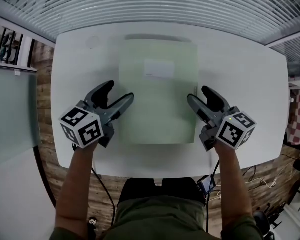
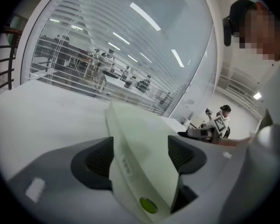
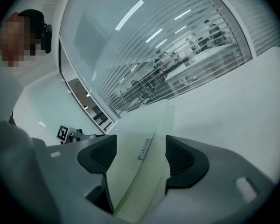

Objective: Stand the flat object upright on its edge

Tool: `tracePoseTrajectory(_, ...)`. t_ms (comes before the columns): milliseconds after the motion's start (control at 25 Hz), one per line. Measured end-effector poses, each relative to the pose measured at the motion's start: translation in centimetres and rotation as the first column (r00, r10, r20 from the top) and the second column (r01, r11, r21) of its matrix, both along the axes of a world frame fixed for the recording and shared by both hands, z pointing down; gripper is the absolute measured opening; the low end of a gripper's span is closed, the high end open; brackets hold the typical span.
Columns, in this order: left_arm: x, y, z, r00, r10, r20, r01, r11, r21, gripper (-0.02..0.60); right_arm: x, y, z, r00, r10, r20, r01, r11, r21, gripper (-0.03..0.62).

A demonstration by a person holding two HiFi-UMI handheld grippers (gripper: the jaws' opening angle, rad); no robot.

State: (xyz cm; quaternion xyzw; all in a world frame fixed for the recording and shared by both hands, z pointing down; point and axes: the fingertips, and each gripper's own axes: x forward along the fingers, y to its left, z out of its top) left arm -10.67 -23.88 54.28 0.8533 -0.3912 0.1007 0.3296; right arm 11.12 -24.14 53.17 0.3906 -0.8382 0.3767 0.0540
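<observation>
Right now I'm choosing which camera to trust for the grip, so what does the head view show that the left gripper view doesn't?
Head view only: the flat object in whole outline, the white label on top, the left gripper with its marker cube. Left gripper view only: a green dot on the object's near edge, between ribbed pads. Both: the white table and the right gripper.

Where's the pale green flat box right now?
Head view: the pale green flat box lies centred on the white table, between the left gripper and right gripper.

A green box (image 1: 157, 91) lies flat between left gripper (image 1: 121, 90) and right gripper (image 1: 197, 93).
</observation>
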Motion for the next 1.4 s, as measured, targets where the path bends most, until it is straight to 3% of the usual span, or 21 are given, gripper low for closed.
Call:
tracePoseTrajectory(600, 0.8, 0.2, 2.0, 0.999, 0.039, -0.001, -0.039, 0.993, -0.109, 0.368, -1.2, 0.0, 2.7, 0.999, -0.044, -0.019, 0.042, 0.993, -0.107, 0.318)
tracePoseTrajectory(1000, 1.1, 0.4, 3.1, 0.998, 0.017, -0.068, -0.029, 0.982, -0.188, 0.368, -1.7, -0.2, 3.4, 0.999, -0.046, -0.007, 0.044, 0.987, -0.152, 0.318)
tracePoseTrajectory(1400, 1.7, 0.6, 3.4, 0.999, -0.002, -0.044, -0.006, 0.982, -0.187, 0.362, -1.4, 0.0, 3.5, 0.999, -0.046, -0.013, 0.043, 0.988, -0.146, 0.316)
